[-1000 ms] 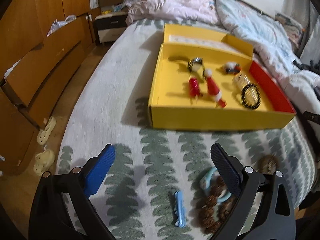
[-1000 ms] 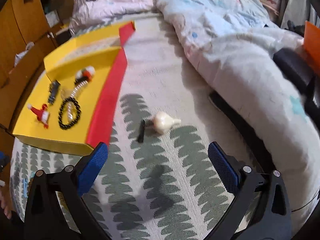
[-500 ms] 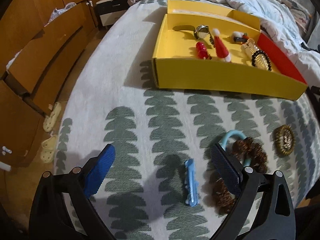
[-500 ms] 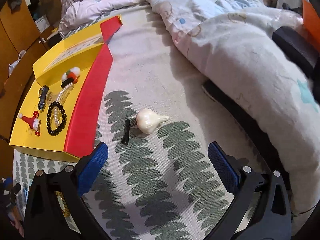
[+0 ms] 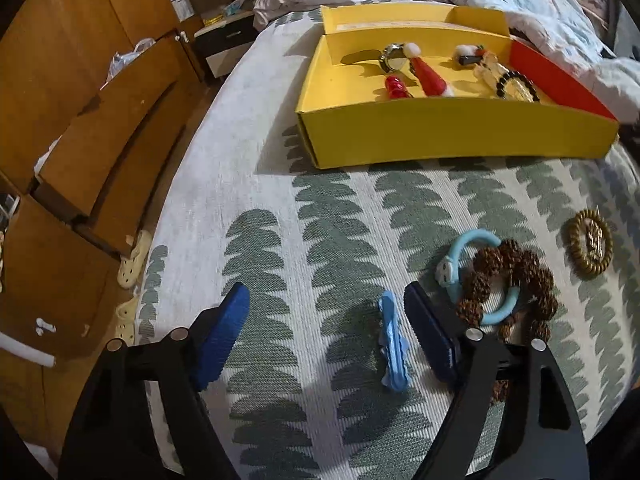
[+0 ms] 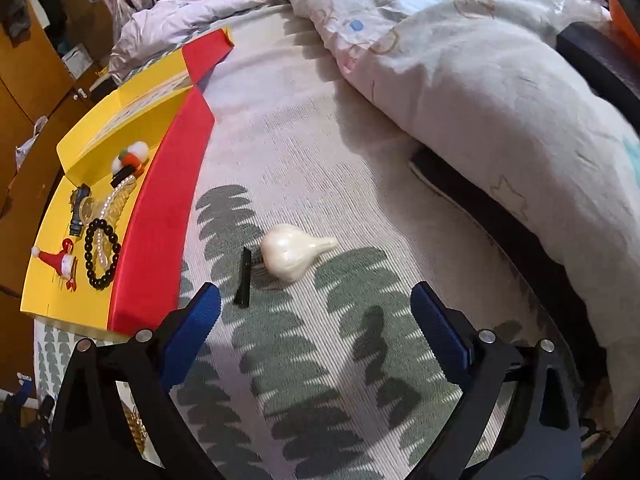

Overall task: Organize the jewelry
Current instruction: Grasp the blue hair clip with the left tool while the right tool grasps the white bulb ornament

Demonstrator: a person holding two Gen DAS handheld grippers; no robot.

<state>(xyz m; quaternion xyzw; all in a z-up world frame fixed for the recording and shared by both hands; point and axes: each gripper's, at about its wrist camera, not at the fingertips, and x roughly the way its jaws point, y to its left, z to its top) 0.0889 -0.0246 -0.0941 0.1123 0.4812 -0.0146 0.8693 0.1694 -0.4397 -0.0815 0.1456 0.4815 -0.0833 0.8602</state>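
Note:
A yellow box [image 5: 452, 136] with a red side lies on the leaf-print bedspread, holding a watch, red hat clips and a black bead bracelet [image 5: 516, 84]. In the left wrist view my left gripper [image 5: 326, 308] hangs low over the spread with its jaws closing; a light blue hair clip [image 5: 394, 346] lies between them, near the right pad, untouched. A brown bead bracelet [image 5: 516, 280] and a blue ring [image 5: 468, 268] lie just right of it. In the right wrist view my right gripper [image 6: 316, 304] stands open above a white pearly clip [image 6: 296, 250] and a black hairpin [image 6: 243, 276].
A gold coiled hair tie [image 5: 591, 246] lies at the right of the spread. The box [image 6: 104, 208] sits left of the right gripper. A bunched quilt [image 6: 480, 92] covers the right side of the bed. Wooden drawers [image 5: 80, 152] and slippers stand beside the bed's left edge.
Both grippers sank toward the bedspread. The left one came over the blue clip and its jaws narrowed. The pearly clip drew nearer to the right gripper.

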